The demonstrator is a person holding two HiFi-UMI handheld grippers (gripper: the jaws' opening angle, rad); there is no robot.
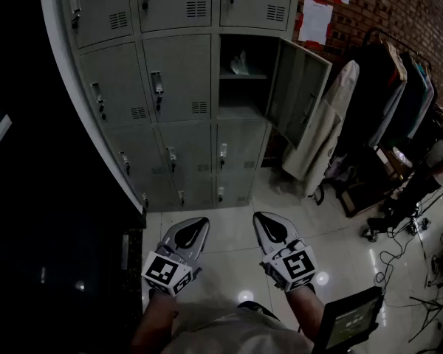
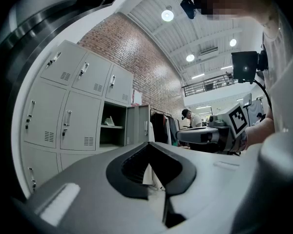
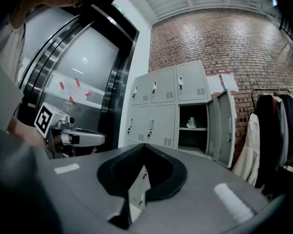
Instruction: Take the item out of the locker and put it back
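Note:
The grey locker bank (image 1: 177, 87) has one compartment standing open (image 1: 244, 87), its door (image 1: 299, 91) swung out to the right. A small white item (image 1: 240, 63) lies on the upper shelf inside; it also shows in the left gripper view (image 2: 109, 122) and the right gripper view (image 3: 191, 123). My left gripper (image 1: 199, 223) and right gripper (image 1: 262, 218) are held low and side by side, well short of the lockers. On both, the jaws are shut with nothing between them. Each gripper view shows its own closed tips, the left gripper (image 2: 149, 144) and the right gripper (image 3: 144, 146).
A clothes rack with hanging coats (image 1: 384, 87) and a pale coat (image 1: 325, 124) stand right of the open door. Cables and a wheeled cart (image 1: 399, 220) lie on the tiled floor at right. A dark lift door (image 3: 83, 82) is at left. A person (image 2: 188, 117) stands far off.

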